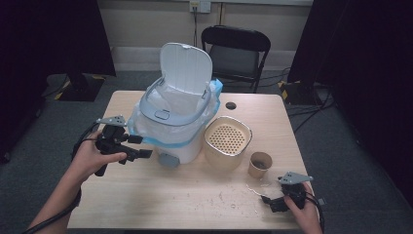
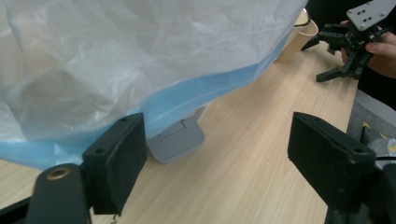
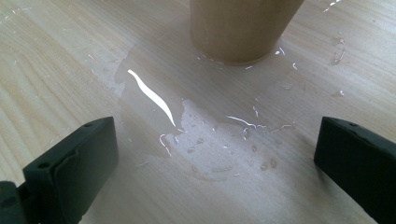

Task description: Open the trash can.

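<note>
While one white pedal bin (image 1: 175,114) is standing upright mid-table with its lid tipped up and back, the left gripper (image 1: 139,147) is hovering level just beside the bin's left flank, jaws gaping wide, gripping nothing. Its grey pedal (image 2: 176,140) is poking out toward the table's near edge. One paper cup (image 1: 259,164) and one perforated-lid container (image 1: 227,141) are sitting right of the bin. The right gripper (image 1: 271,201) is resting low by a puddle (image 3: 205,121), jaws spread, empty.
</note>
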`<state>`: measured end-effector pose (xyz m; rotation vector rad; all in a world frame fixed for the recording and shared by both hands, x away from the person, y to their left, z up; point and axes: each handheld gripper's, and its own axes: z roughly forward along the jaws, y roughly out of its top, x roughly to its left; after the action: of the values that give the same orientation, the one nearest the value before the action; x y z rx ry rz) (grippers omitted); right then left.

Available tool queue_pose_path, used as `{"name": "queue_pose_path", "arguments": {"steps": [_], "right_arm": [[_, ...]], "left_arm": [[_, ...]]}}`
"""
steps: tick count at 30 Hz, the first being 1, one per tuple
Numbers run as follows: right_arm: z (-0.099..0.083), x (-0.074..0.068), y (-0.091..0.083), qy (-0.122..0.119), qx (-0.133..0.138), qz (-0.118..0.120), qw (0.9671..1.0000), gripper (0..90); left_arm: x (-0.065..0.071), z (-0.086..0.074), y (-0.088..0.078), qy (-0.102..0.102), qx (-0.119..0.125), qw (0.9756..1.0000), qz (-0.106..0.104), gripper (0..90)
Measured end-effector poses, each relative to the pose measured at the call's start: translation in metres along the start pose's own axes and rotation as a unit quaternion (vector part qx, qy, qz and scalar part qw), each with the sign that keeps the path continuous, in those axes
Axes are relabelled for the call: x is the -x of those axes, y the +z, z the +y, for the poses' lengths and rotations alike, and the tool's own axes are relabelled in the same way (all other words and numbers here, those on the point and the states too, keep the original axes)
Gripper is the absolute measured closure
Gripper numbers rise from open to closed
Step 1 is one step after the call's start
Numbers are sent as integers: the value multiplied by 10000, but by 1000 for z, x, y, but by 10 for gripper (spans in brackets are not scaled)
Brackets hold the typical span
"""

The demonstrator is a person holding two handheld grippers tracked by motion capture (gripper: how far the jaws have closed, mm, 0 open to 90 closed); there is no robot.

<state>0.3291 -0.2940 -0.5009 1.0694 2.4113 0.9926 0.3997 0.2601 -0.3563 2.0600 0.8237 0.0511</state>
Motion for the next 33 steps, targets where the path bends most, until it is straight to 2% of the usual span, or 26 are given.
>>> {"name": "queue_pose_path", "arguments": {"steps": [5, 10, 17, 22, 33], "right_arm": [[1, 0, 1, 45, -16, -38, 10000, 0], [1, 0, 1, 48, -14, -45, 10000, 0], [2, 0, 1, 64, -16, -61, 10000, 0], [2, 0, 1, 65, -15, -64, 10000, 0], [1, -1, 1, 73, -11, -70, 9999, 0]], "left_arm": [[-3, -8, 6, 15, -35, 10000, -1, 173], [-5, -17, 12, -55, -26, 10000, -12, 173], [-7, -28, 19, 15, -143, 9999, 2, 173], [-7, -34, 21, 25, -101, 9999, -25, 173], [-13, -63, 31, -31, -179, 9998, -10, 173]]}}
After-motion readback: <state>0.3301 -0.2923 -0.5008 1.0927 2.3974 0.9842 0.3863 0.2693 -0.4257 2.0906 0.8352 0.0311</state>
